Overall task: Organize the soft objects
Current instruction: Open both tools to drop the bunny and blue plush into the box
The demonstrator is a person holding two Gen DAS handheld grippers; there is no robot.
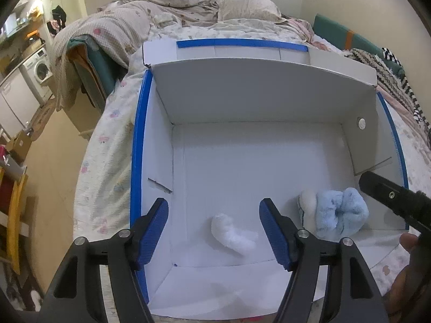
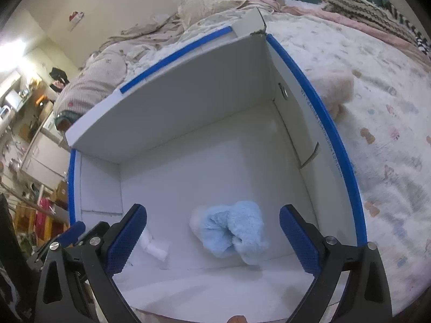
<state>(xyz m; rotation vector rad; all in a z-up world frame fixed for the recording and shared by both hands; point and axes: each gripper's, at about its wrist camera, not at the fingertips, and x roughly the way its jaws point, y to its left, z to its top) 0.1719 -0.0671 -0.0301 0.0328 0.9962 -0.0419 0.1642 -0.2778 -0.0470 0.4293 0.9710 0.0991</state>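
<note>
A white cardboard box with blue edges stands open on the bed. On its floor lie a small white plush piece and a light blue fluffy plush with a cream part. My left gripper is open and empty, hovering over the box with the white plush between its fingers' line of sight. My right gripper is open and empty above the blue plush. Part of the right gripper shows in the left wrist view.
A cream fluffy plush lies on the bedsheet just outside the box's right wall. Crumpled blankets and a pillow lie behind the box. A striped knit throw is at the right. The bed's left edge drops to the floor, with a washing machine beyond.
</note>
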